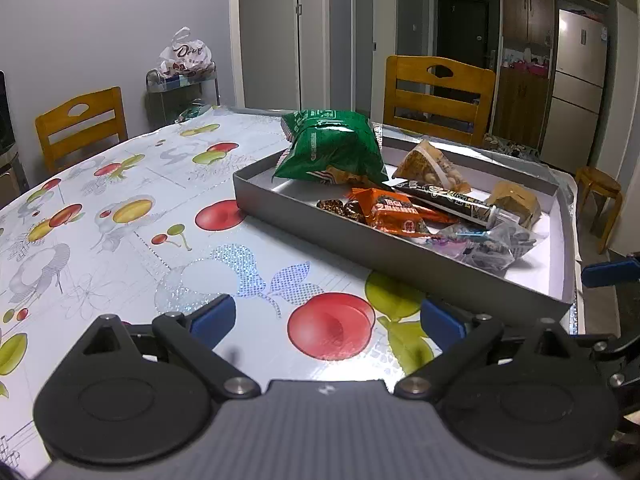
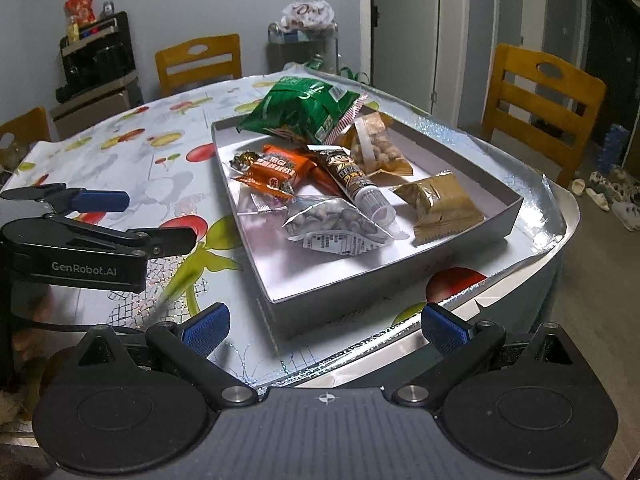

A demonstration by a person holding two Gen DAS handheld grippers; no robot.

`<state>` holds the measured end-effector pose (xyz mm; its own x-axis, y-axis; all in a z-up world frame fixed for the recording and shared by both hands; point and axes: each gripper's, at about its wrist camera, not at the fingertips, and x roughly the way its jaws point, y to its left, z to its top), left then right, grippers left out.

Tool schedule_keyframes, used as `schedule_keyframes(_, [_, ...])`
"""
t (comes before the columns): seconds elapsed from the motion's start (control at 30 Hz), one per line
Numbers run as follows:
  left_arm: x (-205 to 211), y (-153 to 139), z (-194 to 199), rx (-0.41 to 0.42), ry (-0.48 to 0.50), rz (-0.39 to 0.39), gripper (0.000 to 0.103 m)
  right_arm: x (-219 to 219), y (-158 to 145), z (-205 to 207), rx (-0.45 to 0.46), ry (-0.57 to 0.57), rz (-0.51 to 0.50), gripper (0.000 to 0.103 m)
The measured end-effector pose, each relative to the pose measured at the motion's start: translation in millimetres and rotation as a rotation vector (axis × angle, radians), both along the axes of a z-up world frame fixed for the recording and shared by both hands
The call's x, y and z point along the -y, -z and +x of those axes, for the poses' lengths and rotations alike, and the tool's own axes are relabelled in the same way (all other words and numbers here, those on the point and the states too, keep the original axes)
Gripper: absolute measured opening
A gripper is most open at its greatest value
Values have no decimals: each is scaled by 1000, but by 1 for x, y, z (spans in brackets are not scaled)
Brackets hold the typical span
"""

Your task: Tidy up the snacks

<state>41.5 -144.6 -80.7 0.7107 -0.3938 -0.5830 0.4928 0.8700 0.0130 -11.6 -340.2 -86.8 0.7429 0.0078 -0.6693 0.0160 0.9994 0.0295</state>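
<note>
A shallow grey box (image 1: 400, 258) (image 2: 508, 216) sits on the fruit-print table and holds several snacks: a green bag (image 1: 336, 148) (image 2: 300, 108), orange packets (image 1: 394, 210) (image 2: 280, 168), a dark tube (image 1: 444, 196) (image 2: 352, 176), a tan packet (image 1: 516, 200) (image 2: 440, 204), a clear nut bag (image 2: 376, 148) and a silvery seed pouch (image 2: 336, 224). My left gripper (image 1: 326, 320) is open above the tablecloth, left of the box's near corner; the right wrist view shows it from the side (image 2: 120, 216). My right gripper (image 2: 326, 324) is open in front of the box's near wall, holding nothing.
Yellow wooden chairs (image 1: 80, 128) (image 1: 438, 100) (image 2: 540, 100) stand around the table. A metal cart with a white bag (image 1: 186, 56) (image 2: 306, 12) is by the back wall. The table's edge (image 2: 520, 264) runs just right of the box; slippers lie on the floor (image 2: 612, 196).
</note>
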Motion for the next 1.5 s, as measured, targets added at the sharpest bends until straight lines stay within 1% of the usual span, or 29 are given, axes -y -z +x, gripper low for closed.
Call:
schedule_keyframes(0.83, [1, 2, 1, -11, -3, 7, 100, 3, 5, 5, -23, 14, 21, 103])
schedule_keyframes(1.5, [2, 4, 3, -18, -3, 9, 100, 3, 6, 5, -13, 13, 21, 103])
